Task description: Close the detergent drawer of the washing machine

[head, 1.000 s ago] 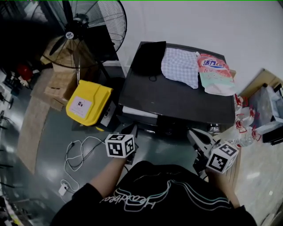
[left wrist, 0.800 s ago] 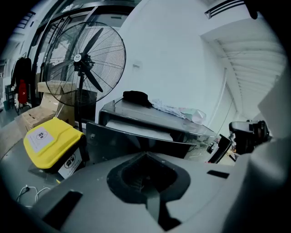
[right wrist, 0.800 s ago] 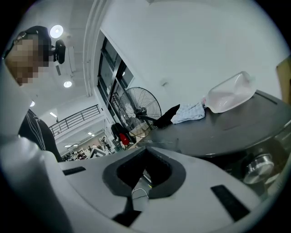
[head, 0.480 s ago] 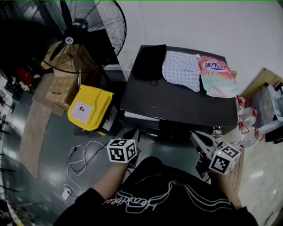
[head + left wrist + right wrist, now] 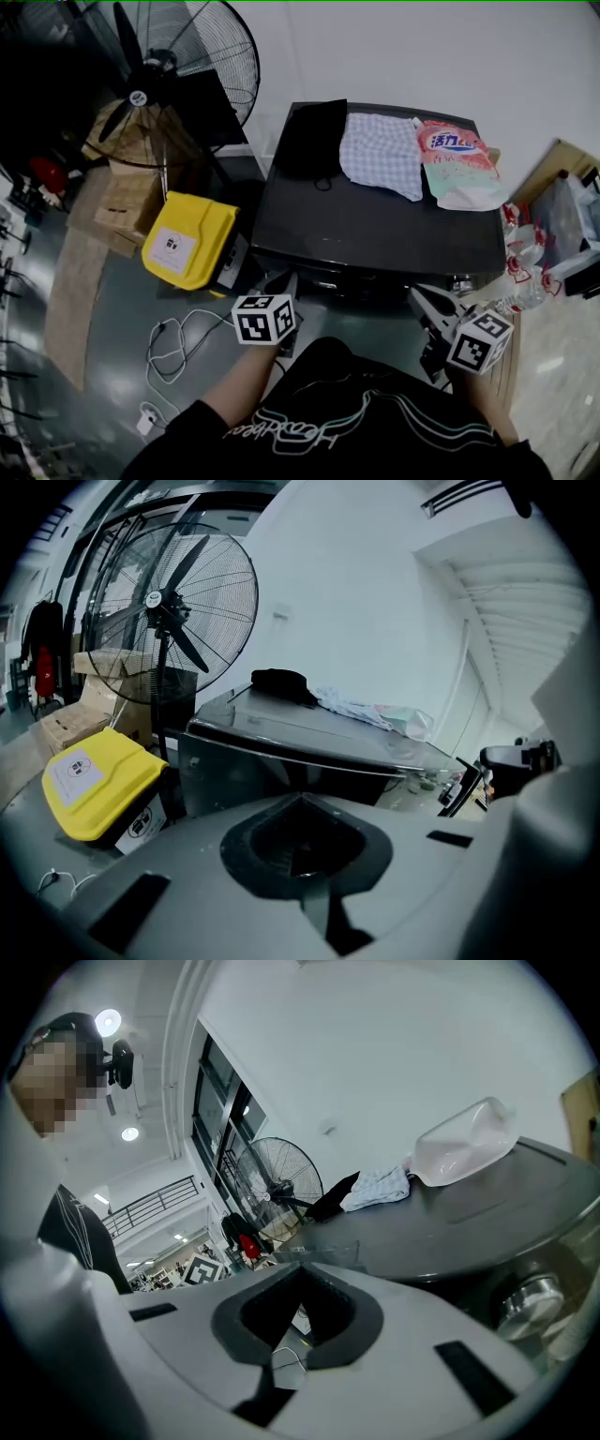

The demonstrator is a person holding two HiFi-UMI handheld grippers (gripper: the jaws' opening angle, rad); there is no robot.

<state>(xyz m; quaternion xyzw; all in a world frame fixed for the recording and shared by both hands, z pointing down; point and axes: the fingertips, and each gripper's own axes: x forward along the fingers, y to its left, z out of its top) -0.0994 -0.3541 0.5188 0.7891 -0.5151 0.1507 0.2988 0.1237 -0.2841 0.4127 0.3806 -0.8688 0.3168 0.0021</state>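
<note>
The dark washing machine [image 5: 375,225] stands in front of me, its top in all three views [image 5: 309,733] [image 5: 487,1204]. The head view shows no light drawer strip at the machine's front left edge. In the right gripper view a translucent boxy piece [image 5: 319,1252] juts out there; I cannot tell how far. My left gripper [image 5: 284,281] hovers just before that front left corner, shut and empty [image 5: 300,801]. My right gripper [image 5: 424,302] hangs by the front right corner, also shut on nothing [image 5: 300,1267].
On the machine lie a black cloth [image 5: 314,127], a checked cloth [image 5: 380,150] and a pink detergent pouch [image 5: 457,155]. A standing fan [image 5: 159,75], cardboard boxes [image 5: 122,202], a yellow box [image 5: 187,239] and floor cables [image 5: 173,342] are on the left. Bags [image 5: 562,234] crowd the right.
The light strip of the drawer that stuck out at the machine's front left has gone from the head view. Both grippers drifted slightly; their jaws stayed shut.
</note>
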